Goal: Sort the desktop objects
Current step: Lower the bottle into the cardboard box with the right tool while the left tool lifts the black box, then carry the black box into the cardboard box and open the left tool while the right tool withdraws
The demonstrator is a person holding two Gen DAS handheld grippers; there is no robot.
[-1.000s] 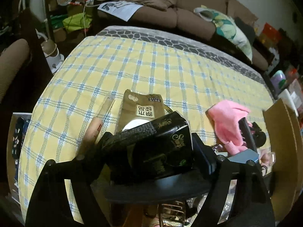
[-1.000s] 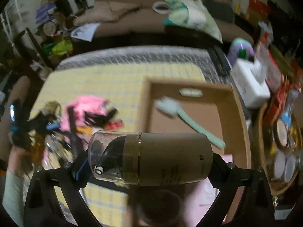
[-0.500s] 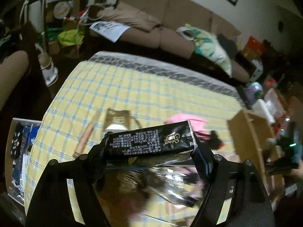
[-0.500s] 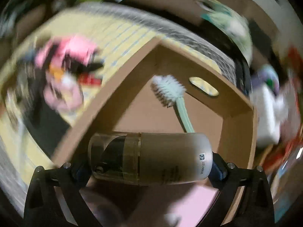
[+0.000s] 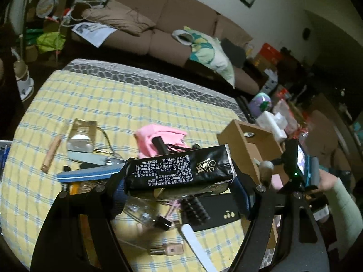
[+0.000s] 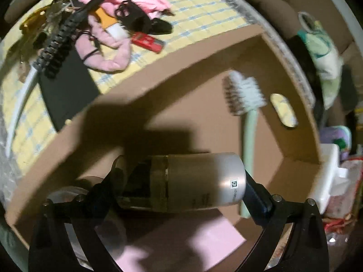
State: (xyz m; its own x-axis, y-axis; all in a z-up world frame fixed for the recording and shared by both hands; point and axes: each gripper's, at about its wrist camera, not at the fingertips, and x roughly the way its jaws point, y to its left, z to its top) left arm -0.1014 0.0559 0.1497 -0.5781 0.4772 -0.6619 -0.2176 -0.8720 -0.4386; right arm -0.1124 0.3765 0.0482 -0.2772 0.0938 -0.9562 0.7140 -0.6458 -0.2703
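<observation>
You lifted left gripper [image 5: 179,181], pinching soft black tissue pack [image 5: 179,172] endwise above clutter. Right gripper [image 6: 181,192] dropped into cardboard box [image 6: 140,86], clamping rigid, slippery bottle [image 6: 199,181] by ends.

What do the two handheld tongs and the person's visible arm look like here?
Both tongs, left and right, have black angular frames with silver screws and blue pads. The right unit carries a lit screen and green light. The sleeve is pale green.
</observation>
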